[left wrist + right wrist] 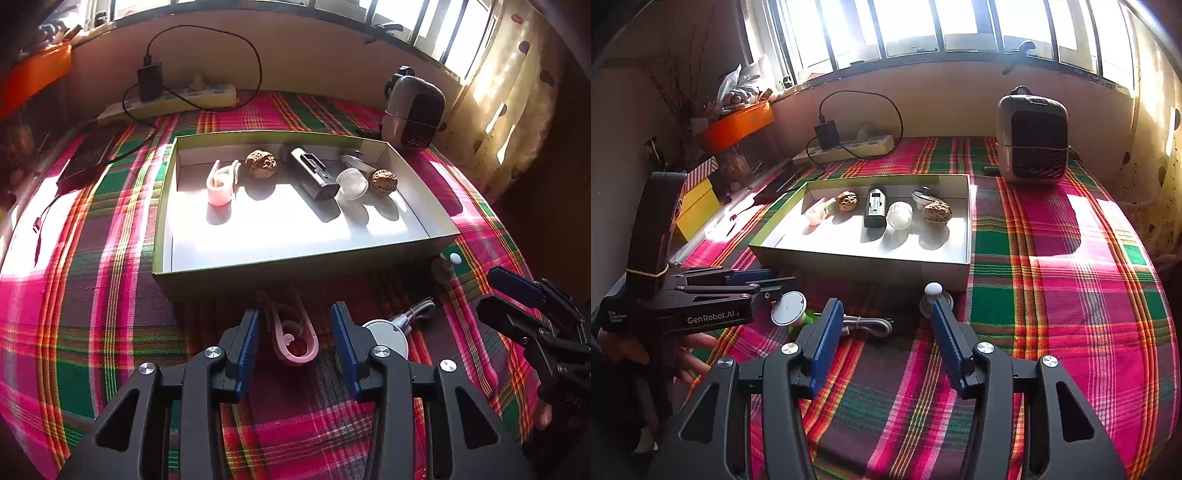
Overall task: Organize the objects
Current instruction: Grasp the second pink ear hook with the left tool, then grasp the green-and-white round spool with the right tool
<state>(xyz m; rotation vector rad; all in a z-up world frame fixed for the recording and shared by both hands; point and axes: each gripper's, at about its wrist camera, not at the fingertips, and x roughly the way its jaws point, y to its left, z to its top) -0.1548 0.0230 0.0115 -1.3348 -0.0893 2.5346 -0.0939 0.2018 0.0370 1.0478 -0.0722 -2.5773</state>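
A shallow white box (306, 266) (864, 260) on the plaid cloth holds a pink clip (221, 182), two walnuts (261, 163) (384, 181), a dark rectangular device (314, 173) and a clear cap (352, 183). My left gripper (295, 332) is open, its jaws either side of a second pink clip (293, 332) lying on the cloth in front of the box. My right gripper (882, 325) is open and empty above the cloth; it also shows in the left wrist view (517, 291). A white round charger with cable (788, 308) and a small white-knobbed object (933, 291) lie near the box front.
A grey heater (1030, 140) stands at the back right. A power strip with a black adapter (846, 146) lies along the back wall. Yellow boxes (698, 206) and an orange tray (735, 125) sit at the left. A black flat device (88, 158) lies left of the box.
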